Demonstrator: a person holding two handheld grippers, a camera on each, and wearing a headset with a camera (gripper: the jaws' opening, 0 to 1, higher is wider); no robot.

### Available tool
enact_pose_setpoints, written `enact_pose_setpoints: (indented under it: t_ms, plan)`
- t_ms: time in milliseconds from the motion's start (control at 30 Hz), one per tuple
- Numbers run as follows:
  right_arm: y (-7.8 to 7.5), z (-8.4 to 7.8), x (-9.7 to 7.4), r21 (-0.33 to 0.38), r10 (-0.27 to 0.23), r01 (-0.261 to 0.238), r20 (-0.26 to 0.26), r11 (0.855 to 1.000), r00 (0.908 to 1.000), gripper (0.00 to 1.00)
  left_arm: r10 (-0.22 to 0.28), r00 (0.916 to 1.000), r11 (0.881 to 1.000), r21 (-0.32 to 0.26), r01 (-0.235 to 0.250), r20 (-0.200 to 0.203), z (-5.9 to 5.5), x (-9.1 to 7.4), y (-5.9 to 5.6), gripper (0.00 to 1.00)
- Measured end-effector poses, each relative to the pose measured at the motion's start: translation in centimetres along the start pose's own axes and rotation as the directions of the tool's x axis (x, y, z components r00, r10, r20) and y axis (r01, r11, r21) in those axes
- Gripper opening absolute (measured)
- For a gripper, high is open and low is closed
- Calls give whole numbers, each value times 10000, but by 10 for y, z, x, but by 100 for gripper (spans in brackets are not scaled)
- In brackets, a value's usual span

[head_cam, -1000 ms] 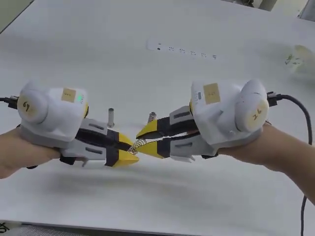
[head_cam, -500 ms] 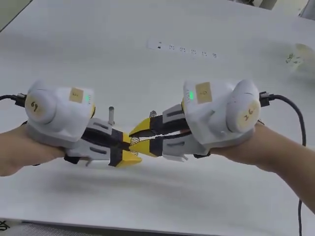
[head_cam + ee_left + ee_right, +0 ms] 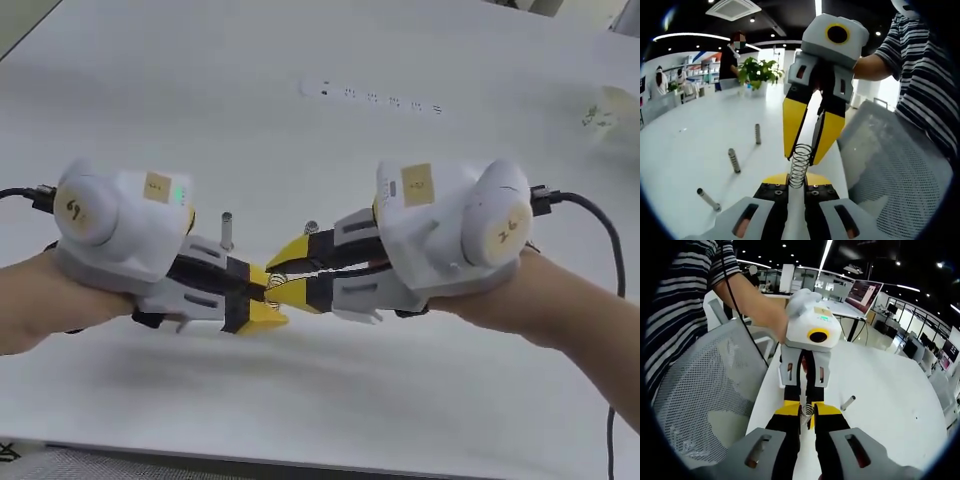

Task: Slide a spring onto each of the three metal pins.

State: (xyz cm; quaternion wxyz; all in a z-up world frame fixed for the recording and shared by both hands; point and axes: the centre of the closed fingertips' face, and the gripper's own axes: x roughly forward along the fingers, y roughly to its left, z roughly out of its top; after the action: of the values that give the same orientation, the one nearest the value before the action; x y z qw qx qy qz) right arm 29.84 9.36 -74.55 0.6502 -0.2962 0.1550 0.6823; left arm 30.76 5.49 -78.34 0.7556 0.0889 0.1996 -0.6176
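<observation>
Coiled wire spring (image 3: 799, 165), base pinched in left hand-held gripper (image 3: 790, 181), right hand-held gripper (image 3: 808, 412) facing it tip to tip, yellow wedge jaws spread around the spring's free end, cylindrical metal pin (image 3: 227, 230) upright beyond the spring, smooth white desk (image 3: 400, 400).

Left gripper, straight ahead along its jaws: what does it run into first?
The right gripper, head-on. The left gripper is shut on the spring, whose far end sits between the right one's open yellow jaws, so the spring would probably press into it first.
</observation>
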Motion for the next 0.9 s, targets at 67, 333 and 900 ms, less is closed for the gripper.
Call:
enact_pose_setpoints:
  t_ms: [67,333,900]
  plan:
    - [1,0,0,-58,13,-13,-42,10000,10000,7,6,10000,10000,-43,-6,-1,0,0,0,3]
    - [2,0,-1,-255,68,-73,-215,9996,9997,7,25,10000,9999,-168,-25,-14,0,2,-2,4]
    - [-1,3,-3,-411,-114,104,-256,9991,9996,7,377,9993,9987,-359,-374,86,3,-4,3,17]
